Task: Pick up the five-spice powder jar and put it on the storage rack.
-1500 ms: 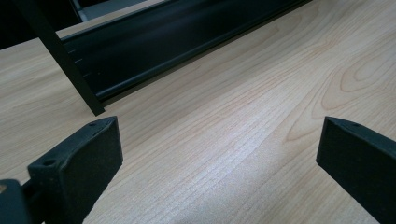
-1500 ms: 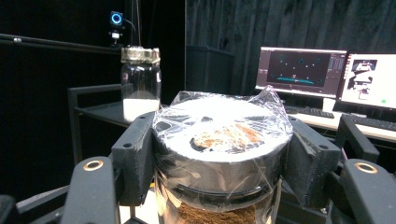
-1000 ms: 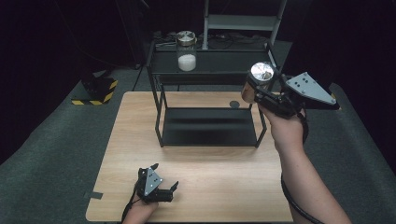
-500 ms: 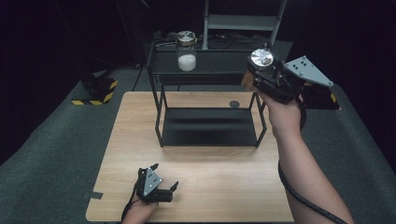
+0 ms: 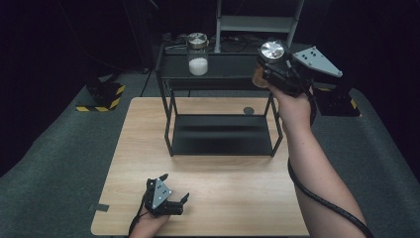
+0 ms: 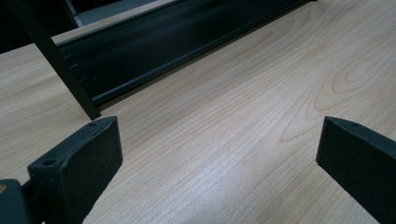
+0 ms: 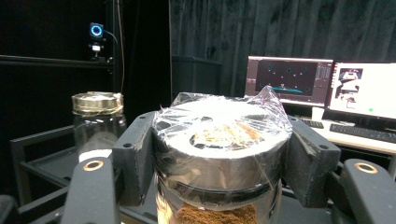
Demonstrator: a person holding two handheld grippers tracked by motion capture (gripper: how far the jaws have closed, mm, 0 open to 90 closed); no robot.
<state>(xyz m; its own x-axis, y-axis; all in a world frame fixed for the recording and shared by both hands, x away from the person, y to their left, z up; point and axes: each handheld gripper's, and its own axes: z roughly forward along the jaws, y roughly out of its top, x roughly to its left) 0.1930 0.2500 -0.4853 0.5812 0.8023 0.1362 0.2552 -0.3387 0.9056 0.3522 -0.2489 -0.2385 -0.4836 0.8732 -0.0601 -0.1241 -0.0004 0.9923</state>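
Right tongs (image 5: 267, 62) are clamped on a jar of brown powder (image 7: 219, 154), held up at 1 o'clock over the black shelf rack (image 5: 223, 84). Left tongs (image 5: 168, 198) sit wide apart with nothing between them, low on the desk (image 5: 237, 183) at 7 o'clock. A jar of white powder (image 5: 198, 54) stands on the rack's top shelf.

Lower part of the brown-filled jar (image 7: 219, 186) below the picture's edge, flanks behind the fingers (image 7: 135, 158).

I see the wooden surface (image 5: 223, 198) carrying a black two-tier rack (image 5: 222, 135) at its far edge; a glass jar (image 5: 198, 54) of white powder stands on the rack's top shelf, left of middle.
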